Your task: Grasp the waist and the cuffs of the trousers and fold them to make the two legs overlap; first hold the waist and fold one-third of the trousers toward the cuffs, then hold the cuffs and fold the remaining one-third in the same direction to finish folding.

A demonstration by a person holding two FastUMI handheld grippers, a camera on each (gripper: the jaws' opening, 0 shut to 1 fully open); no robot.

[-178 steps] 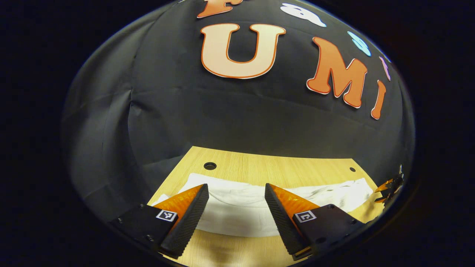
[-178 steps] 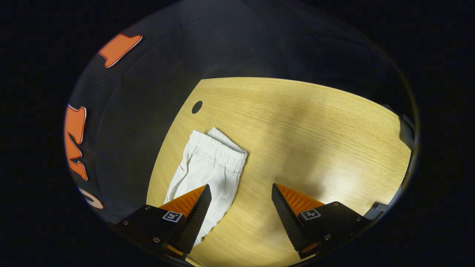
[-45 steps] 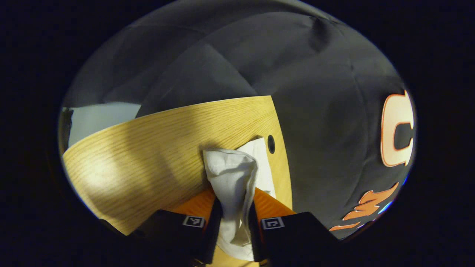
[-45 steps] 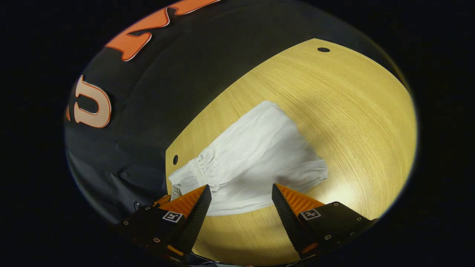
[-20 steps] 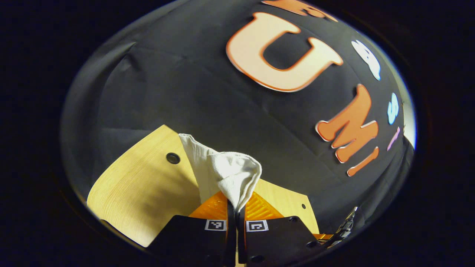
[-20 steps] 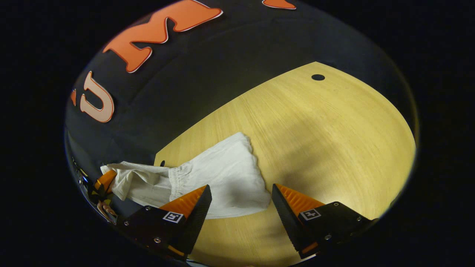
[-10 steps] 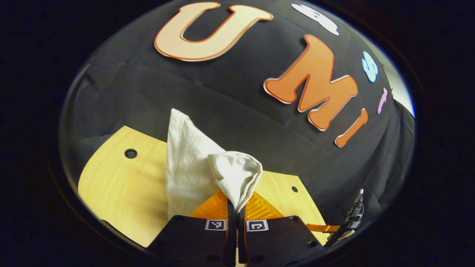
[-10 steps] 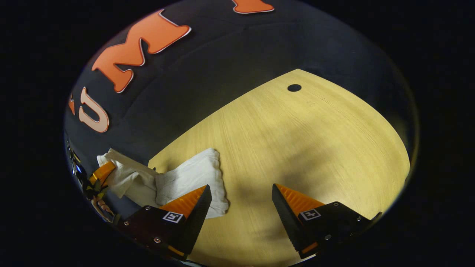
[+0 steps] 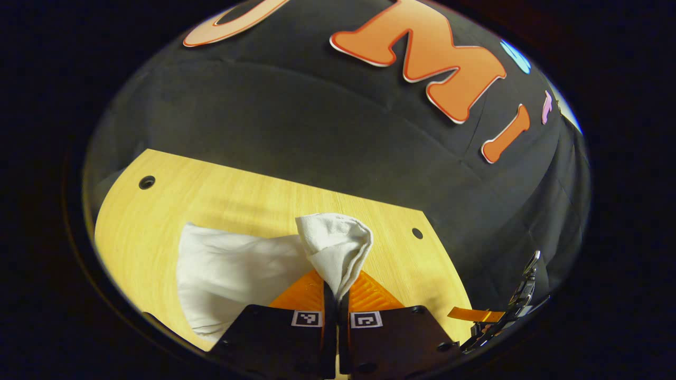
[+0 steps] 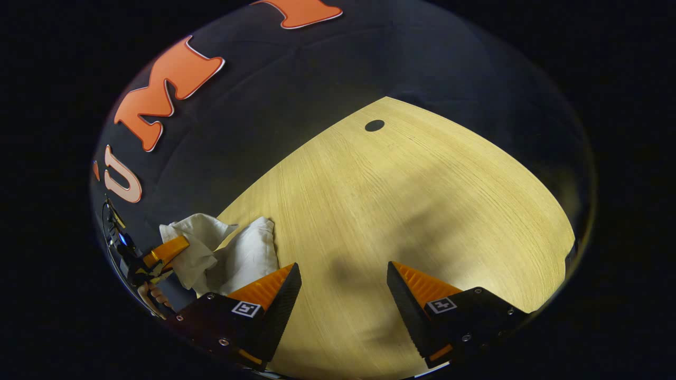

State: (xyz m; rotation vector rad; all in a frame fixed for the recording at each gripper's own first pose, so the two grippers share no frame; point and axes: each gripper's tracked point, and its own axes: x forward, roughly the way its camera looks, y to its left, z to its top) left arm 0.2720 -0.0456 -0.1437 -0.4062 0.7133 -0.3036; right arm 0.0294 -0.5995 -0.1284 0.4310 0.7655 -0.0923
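Note:
The white trousers (image 9: 232,272) lie folded on the wooden table (image 9: 222,200). One end of them is bunched up (image 9: 335,240) and rises from between my left gripper's (image 9: 331,295) fingers, which are shut on it. In the right gripper view the trousers (image 10: 245,258) are a small heap at the far left. There the left gripper (image 10: 165,252) pinches a raised flap of them, with a hand (image 10: 152,296) below it. My right gripper (image 10: 340,295) hovers open over bare wood, to the right of the cloth and apart from it. It also shows low in the left gripper view (image 9: 496,319).
Small round holes mark the tabletop near its far corners (image 9: 147,182) (image 9: 417,233) (image 10: 374,125). The black cloth wall stands close behind the table's far edge. Bare wood (image 10: 422,200) stretches to the right of the trousers.
My left gripper, still shut on the end of the trousers, has swung with it and lowered; the cloth now lies flatter on the table. The right gripper stays open, with the trousers farther to its left.

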